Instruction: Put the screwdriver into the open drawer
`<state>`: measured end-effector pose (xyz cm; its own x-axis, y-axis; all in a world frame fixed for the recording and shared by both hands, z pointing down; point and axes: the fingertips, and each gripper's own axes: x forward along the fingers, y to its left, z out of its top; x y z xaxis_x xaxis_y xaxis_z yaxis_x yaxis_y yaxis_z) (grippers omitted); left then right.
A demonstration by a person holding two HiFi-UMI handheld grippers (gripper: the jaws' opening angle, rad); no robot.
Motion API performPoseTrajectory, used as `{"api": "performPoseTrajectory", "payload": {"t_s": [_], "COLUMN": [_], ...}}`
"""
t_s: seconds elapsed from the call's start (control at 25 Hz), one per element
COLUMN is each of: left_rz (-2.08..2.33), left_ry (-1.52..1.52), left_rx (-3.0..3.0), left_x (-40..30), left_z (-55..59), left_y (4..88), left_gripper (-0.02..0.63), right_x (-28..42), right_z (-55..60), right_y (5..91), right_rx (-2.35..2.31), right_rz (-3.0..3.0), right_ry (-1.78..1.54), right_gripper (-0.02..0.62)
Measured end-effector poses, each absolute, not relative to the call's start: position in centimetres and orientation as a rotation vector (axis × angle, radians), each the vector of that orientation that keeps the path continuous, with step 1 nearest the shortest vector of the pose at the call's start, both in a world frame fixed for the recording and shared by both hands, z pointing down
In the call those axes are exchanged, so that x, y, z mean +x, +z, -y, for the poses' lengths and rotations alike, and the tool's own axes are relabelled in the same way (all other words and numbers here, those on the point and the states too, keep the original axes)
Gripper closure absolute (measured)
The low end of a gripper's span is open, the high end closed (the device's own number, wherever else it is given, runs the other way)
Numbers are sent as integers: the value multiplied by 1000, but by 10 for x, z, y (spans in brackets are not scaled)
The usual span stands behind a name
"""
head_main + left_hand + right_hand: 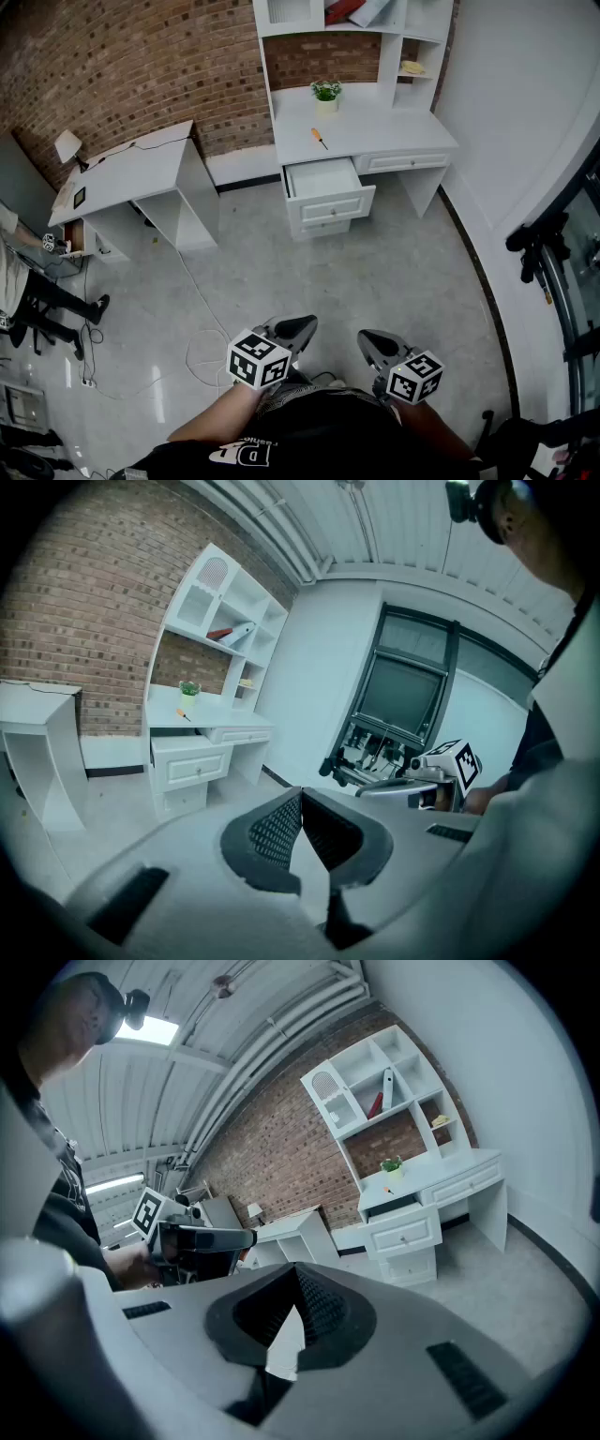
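Lying on the white desk (384,127), the screwdriver (320,138) is waiting just behind the open drawer (323,178).
I am holding the left gripper (302,328) and right gripper (368,339) far back, closed tight, empty; I am planning to walk close, then open one.

Closed at the back with a red brick wall (141,66), joined on the right by a plain white wall (525,84). Had a pale glossy floor (356,281) with a thin cable (188,354) looping across it. Kept a white shelved desk (375,131) against the brick, a potted plant (326,92) at the tabletop's back edge, and a lower white table (131,173) to its left. Showed what seemed a dark-framed window (408,700). Was lit by a ceiling strip light (155,1030).
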<state>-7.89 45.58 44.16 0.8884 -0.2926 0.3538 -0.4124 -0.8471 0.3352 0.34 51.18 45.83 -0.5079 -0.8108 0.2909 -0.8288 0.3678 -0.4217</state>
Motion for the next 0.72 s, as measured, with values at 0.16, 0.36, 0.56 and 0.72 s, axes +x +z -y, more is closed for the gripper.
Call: {"api": "performPoseTrajectory", "payload": {"t_s": [0.16, 0.36, 0.56, 0.72], "left_rz": [515, 515, 513, 515], "left_ry": [411, 407, 405, 405], "left_rx": [2650, 2651, 2654, 2648], "left_x": [-83, -84, -82, -84], "left_z": [-453, -452, -450, -445], "left_y": [441, 441, 442, 445], "left_gripper": [588, 588, 588, 588], "right_x": [1, 0, 1, -4], "right_z": [-508, -508, -506, -500], "right_y": [458, 459, 460, 461], "right_rx": [1551, 1552, 1556, 1541], "right_rz": [2564, 2559, 2563, 2568], "right_ry": [830, 829, 837, 843], "right_gripper": [592, 592, 592, 591]}}
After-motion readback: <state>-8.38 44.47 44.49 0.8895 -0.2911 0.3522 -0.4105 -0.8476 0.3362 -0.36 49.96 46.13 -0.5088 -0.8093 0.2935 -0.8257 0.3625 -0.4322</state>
